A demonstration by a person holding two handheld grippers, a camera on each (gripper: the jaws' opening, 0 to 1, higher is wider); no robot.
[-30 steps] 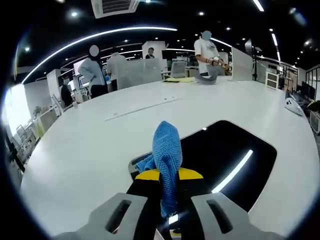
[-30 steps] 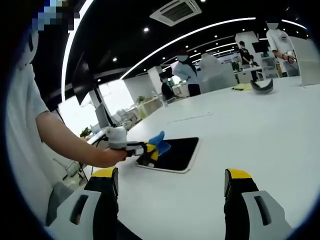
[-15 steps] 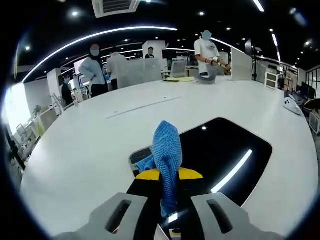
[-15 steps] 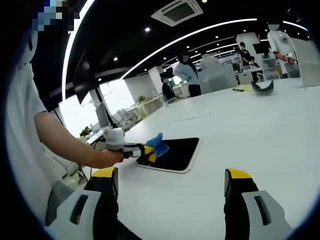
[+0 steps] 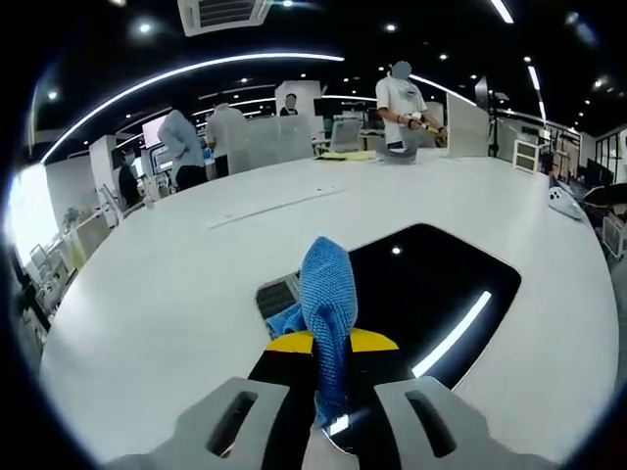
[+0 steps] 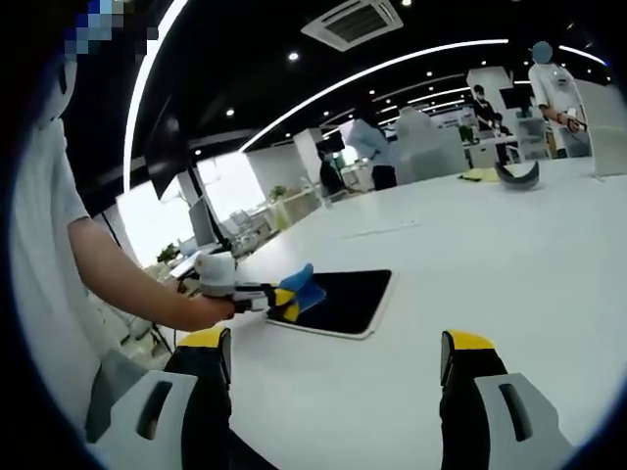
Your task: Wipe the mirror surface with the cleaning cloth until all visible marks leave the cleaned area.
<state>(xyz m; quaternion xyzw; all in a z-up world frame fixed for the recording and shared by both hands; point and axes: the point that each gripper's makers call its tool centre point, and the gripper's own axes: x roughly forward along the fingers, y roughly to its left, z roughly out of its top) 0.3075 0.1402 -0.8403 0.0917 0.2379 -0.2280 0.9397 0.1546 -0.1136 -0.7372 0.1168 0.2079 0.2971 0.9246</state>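
Left gripper view, blue cloth [image 5: 327,313] bunched, dark mirror [image 5: 431,294]

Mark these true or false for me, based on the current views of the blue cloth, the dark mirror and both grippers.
1. The left gripper is shut on the blue microfibre cleaning cloth. True.
2. The right gripper holds a second cloth. False: its jaws stand wide apart with nothing between them.
3. The dark rectangular mirror panel lies flat on the white table. True.
4. The mirror stands upright against a wall. False: it lies flat on the table.
5. In the right gripper view, the cloth sits by the mirror's near-left corner. True.
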